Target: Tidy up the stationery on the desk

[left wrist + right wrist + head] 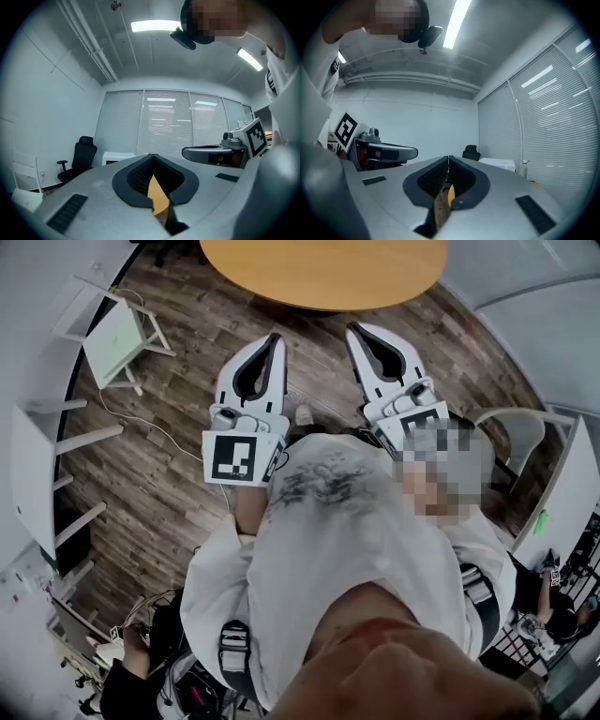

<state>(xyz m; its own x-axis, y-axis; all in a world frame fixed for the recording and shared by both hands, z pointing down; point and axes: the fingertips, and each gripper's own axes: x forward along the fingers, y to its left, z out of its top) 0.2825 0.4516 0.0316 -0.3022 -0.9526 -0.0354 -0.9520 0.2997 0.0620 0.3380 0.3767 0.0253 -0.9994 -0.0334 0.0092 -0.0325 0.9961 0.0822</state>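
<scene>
None of the stationery is showing in any view, so where it is lying cannot be told. The round wooden desk (328, 273) is sitting ahead of the person, and the part of its top that is showing is carrying nothing. The task is looking not yet begun; this is reading as the approach step.

The left gripper (274, 337) and the right gripper (354, 330) are hanging side by side in front of the person's white shirt (328, 540), pointing toward the desk and well short of it. Each gripper's own view is showing its jaws pressed together at the tips with nothing pinched between them; only a sliver of orange desktop and brown floor is peeking through the gap behind the tips.

The next move is likely calling for stepping closer, finding the items on the desk and spreading one pair of jaws before reaching.

Dark wood-plank floor (178, 456) is spreading under the person. A small white stand (117, 338) is standing off to the left, and a pale chair (520, 432) to the right. A black office chair (79, 157) is waiting by the wall, closed blinds (164, 122) are covering the windows, and a ceiling light (154, 26) is glowing overhead.
</scene>
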